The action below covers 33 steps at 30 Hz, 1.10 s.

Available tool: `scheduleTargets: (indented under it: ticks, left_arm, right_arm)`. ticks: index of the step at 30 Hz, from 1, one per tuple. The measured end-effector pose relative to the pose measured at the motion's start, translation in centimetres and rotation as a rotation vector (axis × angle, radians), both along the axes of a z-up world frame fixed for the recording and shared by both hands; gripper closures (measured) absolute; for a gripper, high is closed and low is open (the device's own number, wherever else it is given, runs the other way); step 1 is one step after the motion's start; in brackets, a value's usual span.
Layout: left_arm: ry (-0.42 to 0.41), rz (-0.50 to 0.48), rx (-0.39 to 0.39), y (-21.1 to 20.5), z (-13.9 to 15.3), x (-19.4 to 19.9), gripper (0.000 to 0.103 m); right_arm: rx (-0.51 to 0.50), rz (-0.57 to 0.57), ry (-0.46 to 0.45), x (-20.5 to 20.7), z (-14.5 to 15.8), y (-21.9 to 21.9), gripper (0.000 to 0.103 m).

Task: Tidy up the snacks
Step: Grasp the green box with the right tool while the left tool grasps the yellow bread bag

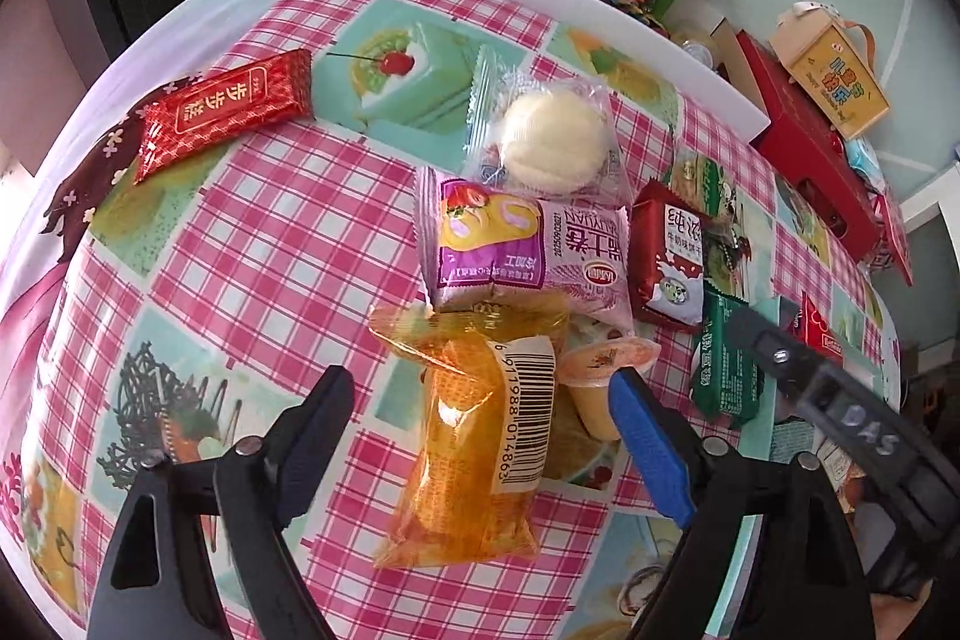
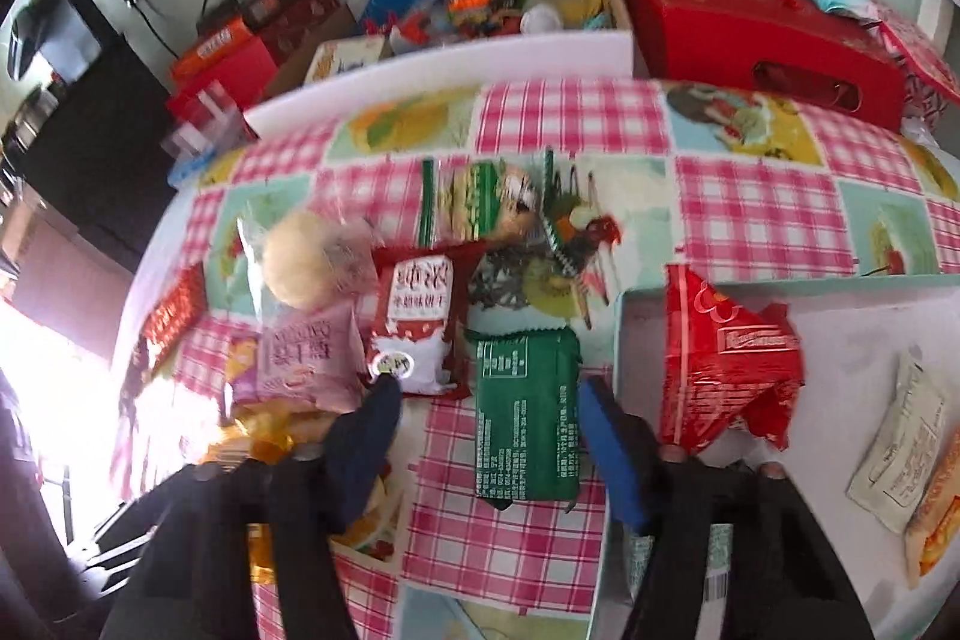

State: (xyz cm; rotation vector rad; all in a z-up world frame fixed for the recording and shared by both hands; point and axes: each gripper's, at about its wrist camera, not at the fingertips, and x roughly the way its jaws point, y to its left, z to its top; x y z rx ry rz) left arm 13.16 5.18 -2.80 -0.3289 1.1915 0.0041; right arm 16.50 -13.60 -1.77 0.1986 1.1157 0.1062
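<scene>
Both tools (image 1: 483, 394) (image 2: 489, 388) apart; tray (image 2: 621, 316) edge beside right.

The jelly cup (image 1: 606, 382) sits partly behind the orange packet (image 1: 474, 436) and a blue finger (image 1: 648, 448), so its base is hidden. In the right wrist view motion blurs the round bun (image 2: 300, 268) and the print on the green pack (image 2: 525, 412). The tray (image 2: 840, 334) runs off the right edge, cutting the pale sachets (image 2: 900, 448). The far clutter (image 2: 474, 1) is too small to tell apart.
</scene>
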Motion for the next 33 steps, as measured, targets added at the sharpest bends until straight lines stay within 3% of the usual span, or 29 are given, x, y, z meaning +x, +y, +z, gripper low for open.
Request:
scheduleTargets:
  ticks: [7,10,18,24,33]
  left_arm:
    - [0.046,-0.012,0.0,-0.8,-1.9,0.9,0.054]
    - [0.048,-0.01,0.004,-1.2,-2.2,1.1,0.059]
    - [0.014,0.015,0.01,-0.3,-1.1,0.3,0.062]
    - [-0.049,0.01,0.034,-0.2,1.2,-0.6,0.063]
    - [-0.142,-0.048,0.048,-3.4,4.3,-0.9,0.063]
  right_arm:
    - [-0.085,0.004,0.057,0.5,-2.0,0.4,0.06]
    - [-0.101,0.012,0.061,0.5,-2.5,0.5,0.061]
    - [-0.126,0.001,0.015,-1.0,-2.1,1.1,0.061]
    - [-0.069,-0.051,-0.063,-3.5,0.5,0.3,0.061]
    - [-0.055,-0.161,-0.094,-6.4,2.5,-3.5,0.061]
